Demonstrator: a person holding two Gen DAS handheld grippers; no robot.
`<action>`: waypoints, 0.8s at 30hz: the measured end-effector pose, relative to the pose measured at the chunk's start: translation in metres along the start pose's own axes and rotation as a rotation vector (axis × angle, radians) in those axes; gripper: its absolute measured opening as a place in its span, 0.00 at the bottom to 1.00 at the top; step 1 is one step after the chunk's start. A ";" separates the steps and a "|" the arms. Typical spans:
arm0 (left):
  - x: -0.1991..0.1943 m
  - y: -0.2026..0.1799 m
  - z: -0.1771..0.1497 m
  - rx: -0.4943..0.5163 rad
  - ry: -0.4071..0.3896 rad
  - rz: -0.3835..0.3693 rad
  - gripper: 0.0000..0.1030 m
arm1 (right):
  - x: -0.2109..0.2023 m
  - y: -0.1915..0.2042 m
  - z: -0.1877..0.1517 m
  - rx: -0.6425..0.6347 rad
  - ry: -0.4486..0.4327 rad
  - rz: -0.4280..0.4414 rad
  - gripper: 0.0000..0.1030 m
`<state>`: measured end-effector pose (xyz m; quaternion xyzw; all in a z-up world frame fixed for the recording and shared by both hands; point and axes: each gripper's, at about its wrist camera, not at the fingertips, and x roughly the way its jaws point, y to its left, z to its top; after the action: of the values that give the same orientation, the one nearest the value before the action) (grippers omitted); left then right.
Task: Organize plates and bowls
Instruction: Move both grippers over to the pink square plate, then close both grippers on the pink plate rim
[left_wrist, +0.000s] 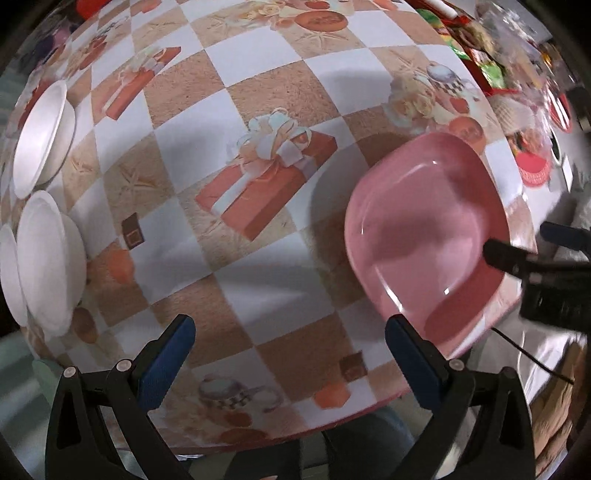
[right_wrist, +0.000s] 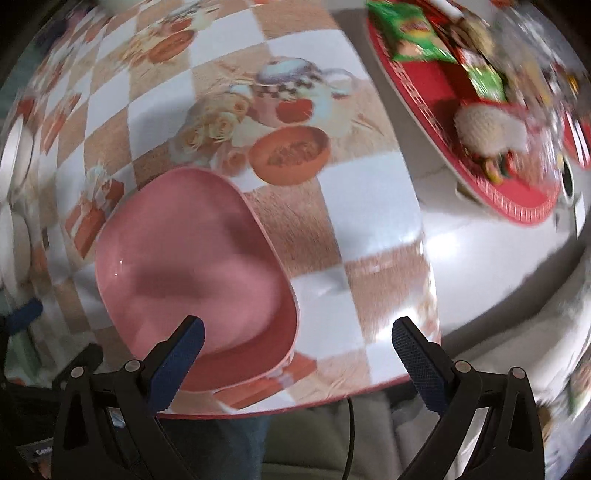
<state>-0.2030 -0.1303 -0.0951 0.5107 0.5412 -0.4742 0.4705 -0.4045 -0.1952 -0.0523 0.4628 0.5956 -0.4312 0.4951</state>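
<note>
I had both my left gripper (left_wrist: 290, 354) and right gripper (right_wrist: 297, 350) spread empty; pink plate (right_wrist: 192, 266) and white bowls (left_wrist: 44, 133) looked unsorted.

glossy pink plastic plate (left_wrist: 424, 236) on smooth, printed tablecloth (left_wrist: 258, 74); matt white bowls (left_wrist: 44, 133)

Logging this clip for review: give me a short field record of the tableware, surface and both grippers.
surface: checkered tablecloth printed with gift boxes
pink dish: square glossy pink plastic plate, near table edge
white dishes: white round bowls, far left
left gripper: jaws open, empty
right gripper: jaws open, one finger over the plate's rim
clutter: red tray of snack packets
</note>
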 end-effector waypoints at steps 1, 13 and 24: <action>0.003 -0.002 0.001 -0.016 0.000 -0.001 1.00 | 0.002 0.002 0.001 -0.018 0.001 -0.009 0.99; 0.042 -0.025 0.009 -0.118 0.032 0.014 1.00 | 0.033 0.032 0.017 -0.190 0.029 0.015 0.99; 0.049 -0.040 0.022 -0.125 0.017 -0.016 1.00 | 0.038 0.028 0.026 -0.171 0.063 0.015 1.00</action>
<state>-0.2438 -0.1482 -0.1449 0.4800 0.5779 -0.4390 0.4929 -0.3750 -0.2098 -0.0955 0.4366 0.6421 -0.3604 0.5169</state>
